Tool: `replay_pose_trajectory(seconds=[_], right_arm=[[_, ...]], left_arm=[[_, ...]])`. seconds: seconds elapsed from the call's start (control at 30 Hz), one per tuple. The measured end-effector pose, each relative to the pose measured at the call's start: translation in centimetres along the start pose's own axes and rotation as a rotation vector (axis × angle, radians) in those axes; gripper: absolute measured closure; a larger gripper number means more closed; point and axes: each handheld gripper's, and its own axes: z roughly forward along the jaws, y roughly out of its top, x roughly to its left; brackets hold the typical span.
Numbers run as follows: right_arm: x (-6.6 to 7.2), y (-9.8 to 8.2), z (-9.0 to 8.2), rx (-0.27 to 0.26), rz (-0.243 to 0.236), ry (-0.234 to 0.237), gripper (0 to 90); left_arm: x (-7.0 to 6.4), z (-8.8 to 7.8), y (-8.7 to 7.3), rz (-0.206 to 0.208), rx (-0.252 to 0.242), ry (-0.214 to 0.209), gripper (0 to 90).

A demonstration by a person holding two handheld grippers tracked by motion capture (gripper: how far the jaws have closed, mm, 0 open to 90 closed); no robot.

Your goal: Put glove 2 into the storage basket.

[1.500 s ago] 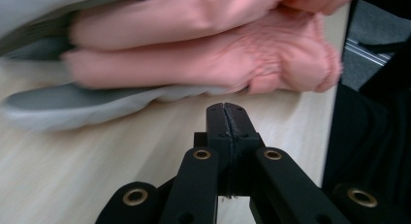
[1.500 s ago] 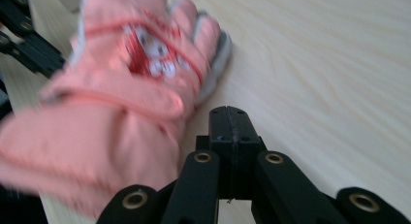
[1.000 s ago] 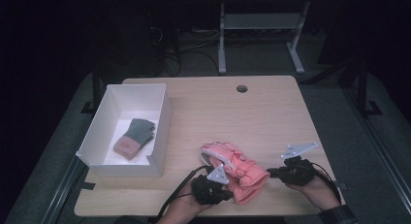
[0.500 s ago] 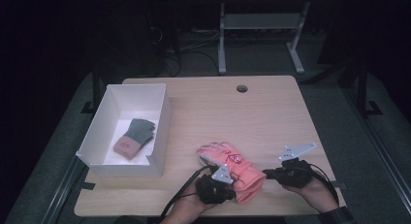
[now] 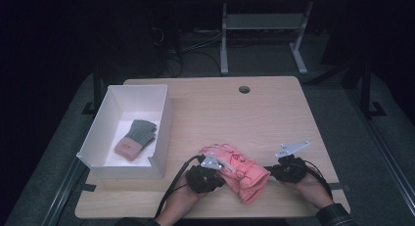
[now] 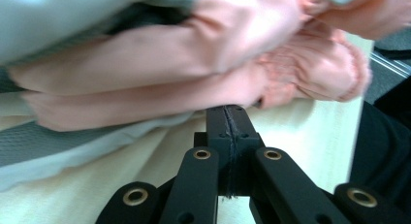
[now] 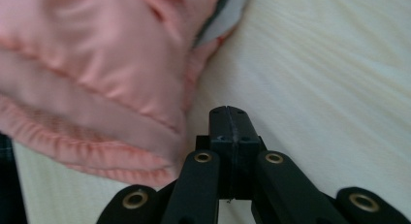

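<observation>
My left gripper (image 6: 228, 110) has its jaws pressed together, empty, tips right at the pink gloves (image 5: 235, 167). My right gripper (image 7: 229, 110) is likewise closed on nothing, just beside the gloves' cuff. The 2 gloves lie stacked near the table (image 5: 274, 118) front edge, between both grippers. A white box (image 5: 164, 123) at left holds a grey-green glove (image 5: 137, 138).

The high view is dim, with the room beyond the table (image 5: 274, 113) nearly black and the picture soft and grainy. Both gripper views are brightly lit and washed pale; the pink glove (image 6: 160, 54) is smeared with blur close up, while the black jaws stay sharp
</observation>
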Motion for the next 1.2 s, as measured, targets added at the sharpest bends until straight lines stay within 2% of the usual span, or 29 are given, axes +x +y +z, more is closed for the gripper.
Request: replay_pose_trajectory(seconds=[0.03, 0.2, 0.23, 0.37, 0.5, 0.57, 0.6, 0.63, 0.87, 0.97, 1.07, 1.2], right_arm=[[0.1, 0.0, 0.1, 0.002, -0.01, 0.005, 90.0], [1.1, -0.2, 0.5, 0.003, -0.019, 0.058, 90.0], [1.3, -0.2, 0.6, 0.004, -0.024, 0.062, 90.0], [2.5, 0.1, 1.4, 0.011, -0.051, 0.104, 90.0], [3.8, 0.7, 2.3, 0.012, -0.092, 0.13, 90.0], [4.3, 0.9, 2.7, 0.009, -0.096, 0.147, 90.0], [4.6, 1.1, 2.9, 0.009, -0.097, 0.15, 90.0], [4.8, 1.2, 3.2, 0.01, -0.106, 0.155, 90.0], [6.5, 2.0, 4.7, 0.015, -0.13, 0.181, 90.0], [6.6, 2.0, 4.5, 0.019, -0.139, 0.164, 90.0], [5.8, 1.6, 3.3, -0.001, -0.115, 0.133, 89.9], [4.4, 0.6, 1.2, -0.029, -0.063, 0.07, 75.4]], left_arm=[[0.3, 0.0, 0.1, 0.009, 0.009, 0.003, 89.7], [1.5, 0.2, 0.6, -0.021, -0.002, 0.025, 89.7], [1.7, 0.2, 0.7, -0.041, -0.017, 0.028, 89.7], [2.9, 0.3, 1.1, -0.071, -0.031, 0.044, 89.7], [4.3, 0.3, 1.5, -0.068, -0.032, 0.053, 89.7], [4.9, 0.4, 1.7, -0.08, -0.041, 0.05, 89.7], [5.2, 0.4, 1.9, -0.072, -0.036, 0.049, 89.7], [5.3, 0.4, 2.0, -0.086, -0.046, 0.048, 89.7], [6.8, 0.3, 2.7, -0.092, -0.054, 0.057, 89.7], [7.4, -0.2, 2.9, -0.111, -0.072, 0.063, 89.6], [7.8, -1.5, 3.3, -0.12, -0.084, 0.066, 86.6], [7.4, -3.1, 4.0, -0.136, -0.122, 0.064, 74.4]])
